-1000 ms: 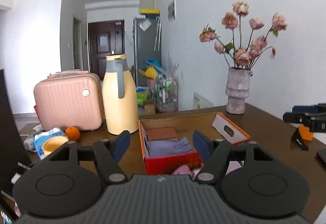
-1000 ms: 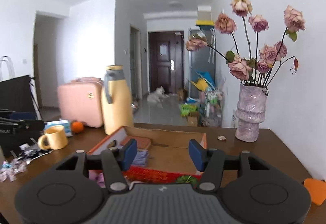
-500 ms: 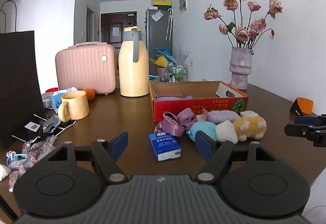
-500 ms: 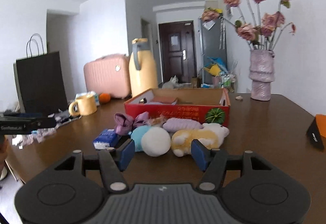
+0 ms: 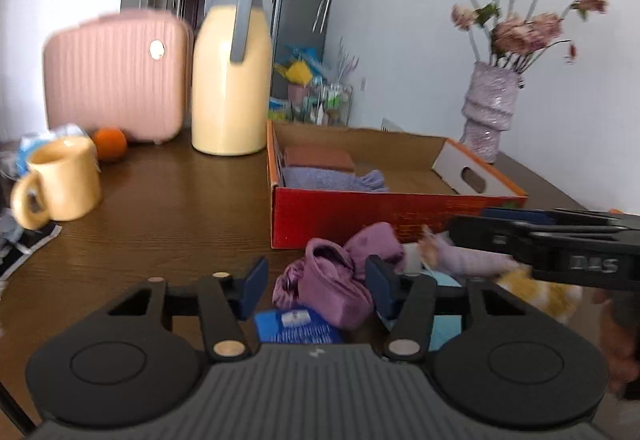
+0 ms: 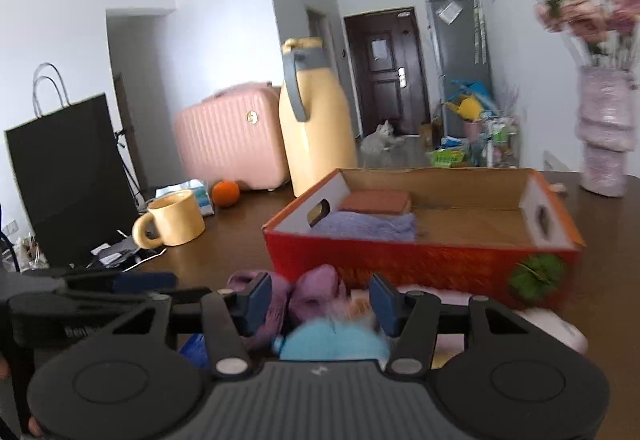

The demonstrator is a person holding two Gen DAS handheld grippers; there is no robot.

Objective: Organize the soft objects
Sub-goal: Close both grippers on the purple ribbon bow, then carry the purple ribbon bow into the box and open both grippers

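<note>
A purple satin bow point(image 5: 332, 288) lies on the table in front of the red cardboard box point(image 5: 400, 216), over a blue tissue packet point(image 5: 298, 324). My left gripper point(image 5: 316, 285) straddles the bow; its jaws are closing, with a gap still at the left pad, so nothing is gripped. My right gripper point(image 6: 320, 302) hangs over the same pile with jaws closing around the bow point(image 6: 312, 296) and a blue plush ball point(image 6: 332, 340), gripping neither. A yellow-white plush point(image 5: 536, 288) lies to the right. A folded lilac towel point(image 6: 368, 226) and a brown pad point(image 6: 376, 200) are in the box point(image 6: 420, 260).
A yellow mug point(image 5: 60, 180), an orange point(image 5: 110, 144), a pink case point(image 5: 116, 76) and a tall yellow jug point(image 5: 230, 80) stand at the left and back. A vase of flowers point(image 5: 490, 108) is behind the box. A black paper bag point(image 6: 68, 180) stands far left.
Both grippers have dropped and moved in from a raised, pulled-back position onto the soft pile before the box. Both pairs of jaws stand narrower than before.
</note>
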